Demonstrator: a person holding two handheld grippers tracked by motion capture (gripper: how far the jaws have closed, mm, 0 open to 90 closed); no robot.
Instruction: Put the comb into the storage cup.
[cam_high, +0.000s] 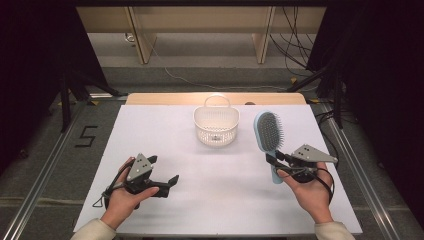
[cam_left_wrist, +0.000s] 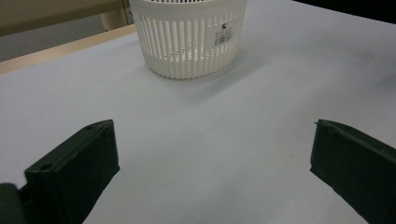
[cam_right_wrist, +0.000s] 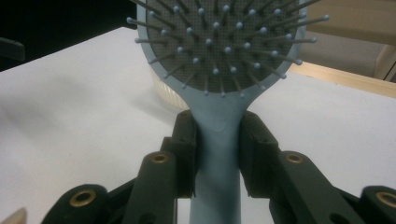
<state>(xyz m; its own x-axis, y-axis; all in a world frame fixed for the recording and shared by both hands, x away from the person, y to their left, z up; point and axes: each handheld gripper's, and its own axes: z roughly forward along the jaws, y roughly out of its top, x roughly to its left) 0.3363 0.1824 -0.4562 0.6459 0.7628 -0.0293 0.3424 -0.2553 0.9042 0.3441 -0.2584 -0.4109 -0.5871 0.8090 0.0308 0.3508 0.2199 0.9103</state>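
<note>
Right gripper (cam_high: 274, 161) pinches the brush (cam_high: 268, 135) by its handle, just below the head. In the right gripper view both pads press the pale blue handle (cam_right_wrist: 217, 154) from either side, with the bristle face (cam_right_wrist: 224, 42) turned toward the camera. From the high view the brush head points away from the person, bristles up, over the right part of the table (cam_high: 165, 135); the handle end sticks out toward the person past the jaws. Whether the brush rests on the table or is lifted off it I cannot tell.

Left gripper (cam_high: 162, 172) is held in the left hand (cam_high: 125, 195) near the front left of the table. Its jaws are spread wide, nothing between them; the left gripper view shows bare table between the two black pads (cam_left_wrist: 79, 172).

Basket (cam_high: 216, 125), white, slatted, with a loop handle, stands upright at the middle back of the table, just left of the brush head, not touching it. A barcode label (cam_left_wrist: 223, 35) shows on its wall.
</note>
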